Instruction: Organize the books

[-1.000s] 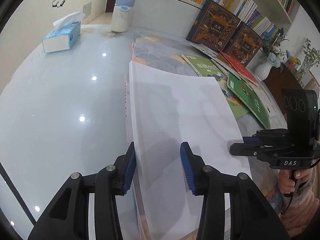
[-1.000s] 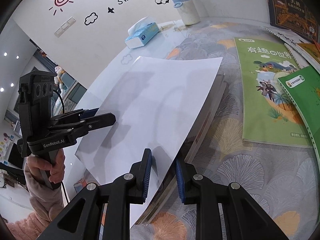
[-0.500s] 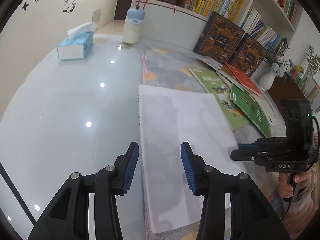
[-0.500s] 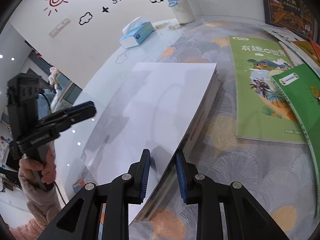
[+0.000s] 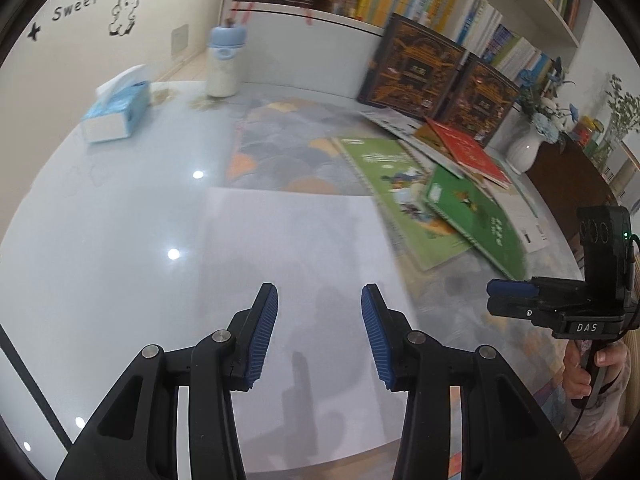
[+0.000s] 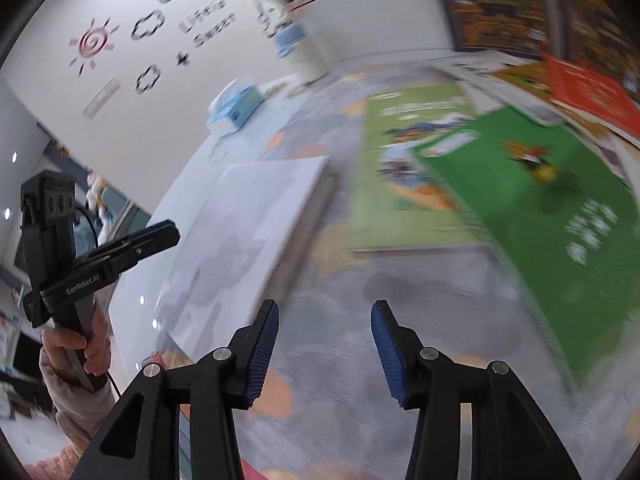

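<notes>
The wall (image 5: 100, 8) carries the black decal words "Lifeis Sweet", sharp in the left wrist view and blurred in the right wrist view. The right gripper (image 5: 510, 292) bears a small white label reading "DAS" on its black body, and the left gripper (image 6: 160, 236) has "GenRobot.AI" printed in white along its side. White characters stand on the green books (image 5: 472, 216), too blurred to read.

White-covered book (image 5: 296, 280): closed, laid flat at the mat's edge.
Green illustrated paperbacks (image 5: 404, 196): overlapped flat beside it.
Dark ornate hardbacks (image 5: 416, 68): propped upright behind.
</notes>
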The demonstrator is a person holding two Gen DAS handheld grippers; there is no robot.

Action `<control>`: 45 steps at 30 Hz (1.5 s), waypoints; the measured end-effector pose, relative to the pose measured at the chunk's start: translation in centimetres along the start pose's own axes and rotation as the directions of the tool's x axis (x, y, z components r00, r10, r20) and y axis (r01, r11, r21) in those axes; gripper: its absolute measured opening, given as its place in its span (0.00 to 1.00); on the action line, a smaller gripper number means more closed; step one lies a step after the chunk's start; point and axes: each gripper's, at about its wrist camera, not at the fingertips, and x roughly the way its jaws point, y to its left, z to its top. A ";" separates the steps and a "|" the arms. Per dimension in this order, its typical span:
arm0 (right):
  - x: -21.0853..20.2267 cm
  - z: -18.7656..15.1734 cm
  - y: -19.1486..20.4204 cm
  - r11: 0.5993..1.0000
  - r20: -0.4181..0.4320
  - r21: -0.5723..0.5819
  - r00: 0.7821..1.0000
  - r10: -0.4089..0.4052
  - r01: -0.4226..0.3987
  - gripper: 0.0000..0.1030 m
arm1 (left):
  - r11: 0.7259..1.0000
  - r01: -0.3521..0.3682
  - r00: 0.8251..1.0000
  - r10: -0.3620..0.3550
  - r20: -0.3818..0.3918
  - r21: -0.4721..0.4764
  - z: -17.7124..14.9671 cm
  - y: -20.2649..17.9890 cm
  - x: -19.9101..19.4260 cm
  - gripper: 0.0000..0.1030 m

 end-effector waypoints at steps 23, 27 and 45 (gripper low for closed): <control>-16.1 -4.3 -27.6 0.890 0.123 0.423 0.963 -0.242 0.170 0.45 | 0.961 0.228 0.963 -0.199 -0.180 0.158 2.2 -24.6 13.0 0.40; -17.7 -3.9 -31.6 0.864 0.137 0.486 0.965 -0.225 0.133 0.45 | 0.943 0.245 0.961 -0.205 -0.186 0.225 3.9 -29.1 14.9 0.40; -15.7 -0.7 -34.8 0.904 0.090 0.329 0.962 0.257 -0.272 0.35 | 0.917 0.203 0.969 -0.137 -0.205 0.345 5.5 -35.0 20.5 0.40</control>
